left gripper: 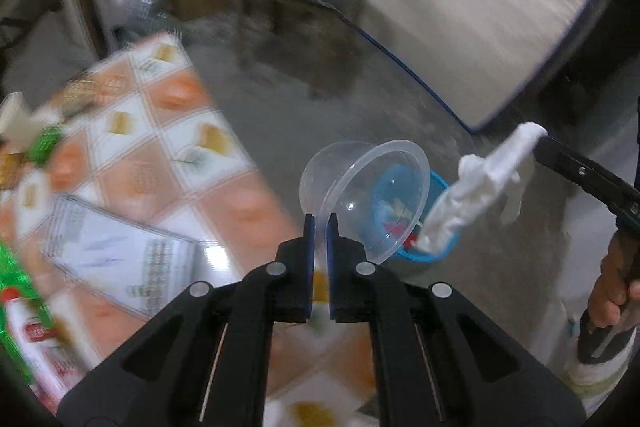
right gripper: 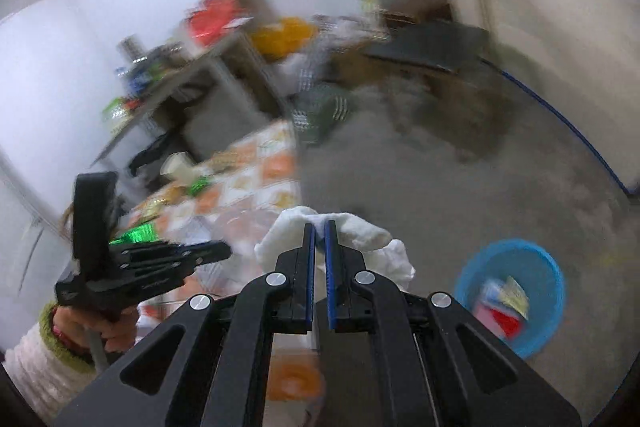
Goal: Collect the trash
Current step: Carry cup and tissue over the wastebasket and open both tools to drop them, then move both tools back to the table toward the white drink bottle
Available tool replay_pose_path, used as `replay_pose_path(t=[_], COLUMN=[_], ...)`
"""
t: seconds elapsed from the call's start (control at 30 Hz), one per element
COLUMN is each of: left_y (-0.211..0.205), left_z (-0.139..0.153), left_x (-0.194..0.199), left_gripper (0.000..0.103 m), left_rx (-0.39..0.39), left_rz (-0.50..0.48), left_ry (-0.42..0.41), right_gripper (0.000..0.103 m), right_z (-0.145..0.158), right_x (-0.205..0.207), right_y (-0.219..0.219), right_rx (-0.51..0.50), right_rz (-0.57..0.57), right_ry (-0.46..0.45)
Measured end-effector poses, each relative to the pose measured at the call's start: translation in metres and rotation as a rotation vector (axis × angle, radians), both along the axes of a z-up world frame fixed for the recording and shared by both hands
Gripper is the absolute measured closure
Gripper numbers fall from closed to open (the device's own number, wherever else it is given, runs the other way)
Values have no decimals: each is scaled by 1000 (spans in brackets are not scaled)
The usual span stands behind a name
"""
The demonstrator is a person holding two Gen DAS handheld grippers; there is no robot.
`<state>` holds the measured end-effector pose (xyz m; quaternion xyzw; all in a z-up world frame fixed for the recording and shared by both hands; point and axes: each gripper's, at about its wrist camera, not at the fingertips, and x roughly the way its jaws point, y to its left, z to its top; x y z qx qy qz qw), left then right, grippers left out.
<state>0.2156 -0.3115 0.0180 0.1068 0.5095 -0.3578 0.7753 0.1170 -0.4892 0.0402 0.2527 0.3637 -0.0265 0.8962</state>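
- The left black two-finger gripper (left gripper: 320,223) is pinching the rim of a clear plastic bowl (left gripper: 360,187), angled downward.
- The right black two-finger gripper (right gripper: 319,229) is clamping a crumpled white tissue (right gripper: 360,231), a hand (left gripper: 612,291) gripping its handle.

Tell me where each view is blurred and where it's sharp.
Left wrist view: left gripper and clear plastic bowl sharp, tablecloth smeared. Right wrist view: right gripper sharp, white tissue fairly sharp, blue bin and far clutter streaked.

Each view looks steeply down along its own black fingers, from near above the corner of the orange-and-white chequered tablecloth table (left gripper: 168,155) (right gripper: 256,183). Both share that corner, the grey floor and the round blue plastic basket (left gripper: 434,251) (right gripper: 516,291).
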Motion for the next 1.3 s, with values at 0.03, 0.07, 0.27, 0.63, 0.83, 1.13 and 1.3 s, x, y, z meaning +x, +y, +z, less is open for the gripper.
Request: replay_pose_path(t=[0.03, 0.07, 0.27, 0.63, 0.83, 1.13, 1.3], left_y=[-16, -34, -120, -218, -216, -147, -76], left_z=[-9, -20, -83, -179, -195, -131, -67], left_x=[-5, -10, -38, -56, -71, -68, -75], left_gripper=[99, 99, 99, 78, 55, 46, 36], left_rx=[11, 26, 118, 90, 109, -57, -140], left_rz=[-22, -45, -130, -162, -169, -99, -43], left_ry=[14, 27, 97, 267, 245, 179, 35], right_gripper=[98, 98, 98, 90, 56, 52, 42], right_z=[-8, -22, -98, -194, -243, -234, -178], right_x=[-5, -14, -48, -55, -74, -131, -141], right_y=[-11, -29, -104, -191, -207, -183, -147], right_rx=[11, 33, 180, 246, 284, 309, 203], right_rz=[-28, -78, -282, -532, -638, -625, -509], right_ry=[14, 38, 141, 222, 283, 243, 175])
